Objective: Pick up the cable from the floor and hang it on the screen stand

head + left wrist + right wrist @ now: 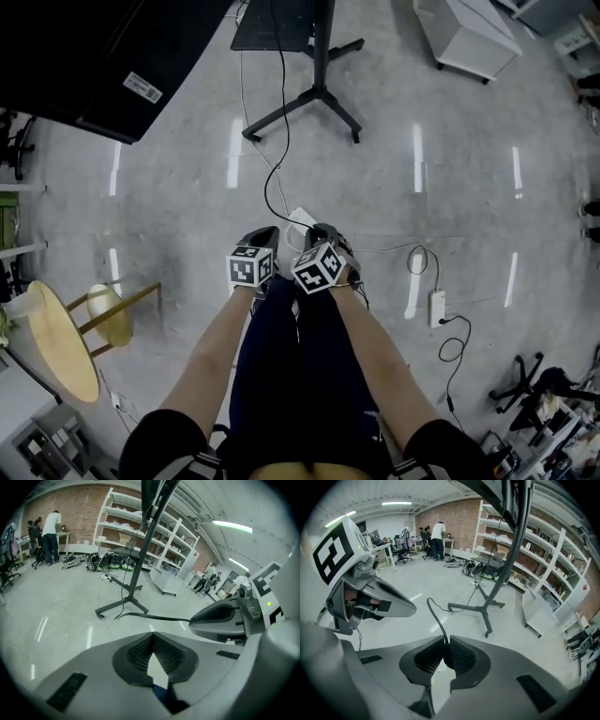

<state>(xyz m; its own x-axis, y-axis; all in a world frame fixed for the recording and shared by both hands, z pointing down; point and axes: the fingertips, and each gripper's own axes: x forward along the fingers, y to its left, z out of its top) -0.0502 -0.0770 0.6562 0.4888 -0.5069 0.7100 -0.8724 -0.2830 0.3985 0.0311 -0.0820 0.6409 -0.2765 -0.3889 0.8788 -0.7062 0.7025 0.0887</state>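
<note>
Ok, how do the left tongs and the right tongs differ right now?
The right tongs pinch the black cable; the left tongs are closed on nothing. The right tongs' marker cube sits cornerwise in the head view; the left tongs' cube sits square. Both are grey, side by side, facing the screen stand.

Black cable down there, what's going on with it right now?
A person holds a gripper in each hand. The right gripper is shut on the black cable, which trails over the floor toward the screen stand. The left gripper is shut and empty beside it. The cable isn't hung yet.
</note>
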